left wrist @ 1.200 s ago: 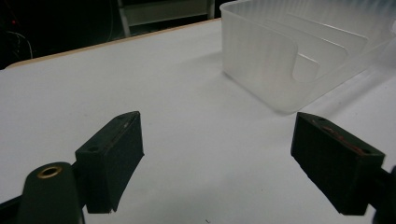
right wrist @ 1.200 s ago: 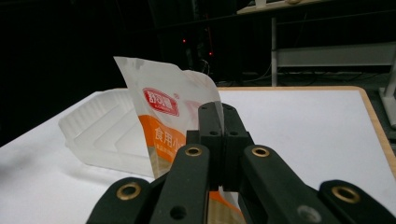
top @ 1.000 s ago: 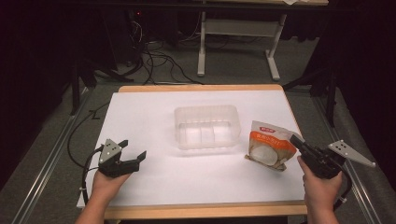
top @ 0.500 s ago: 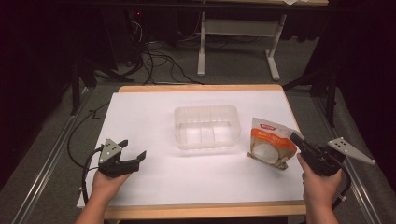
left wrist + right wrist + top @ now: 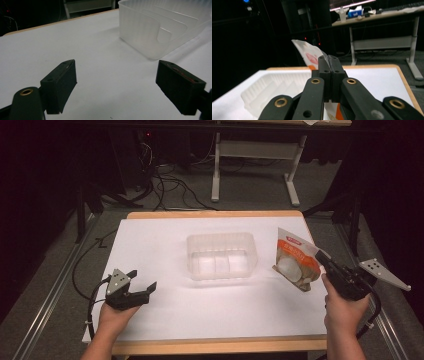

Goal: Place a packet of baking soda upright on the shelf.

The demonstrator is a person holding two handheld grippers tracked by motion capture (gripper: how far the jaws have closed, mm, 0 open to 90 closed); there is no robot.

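A white-covered surface [image 5: 165, 240] with a wooden edge is seen from the high view, with a clear plastic container [image 5: 221, 255] set near its middle. The container is divided inside by partitions into compartments, and nothing can be made out in them. In the left gripper view the same container [image 5: 160, 27] is seen at the upper right, its curved partition walls visible through the translucent side.

The left gripper [image 5: 141, 291] is held low over the near left part of the surface, well apart from the container, with its jaws spread wide and nothing between them. In the left gripper view [image 5: 116, 87] only bare white surface lies between the two black jaws.

The right gripper [image 5: 320, 256] is held at the right edge of the surface, its jaws pressed together on the edge of an orange-and-white snack bag [image 5: 296, 261]. The bag is held tilted, just to the right of the container; whether its lower end touches the surface cannot be told. In the right gripper view [image 5: 328, 62] the jaws are seen closed tight, with the white top of the bag [image 5: 308, 53] rising behind them and the container [image 5: 272, 87] lying at the lower left.

A light-framed table [image 5: 260, 150] stands on the floor beyond the surface, with cables [image 5: 165, 185] trailing on the floor to its left.
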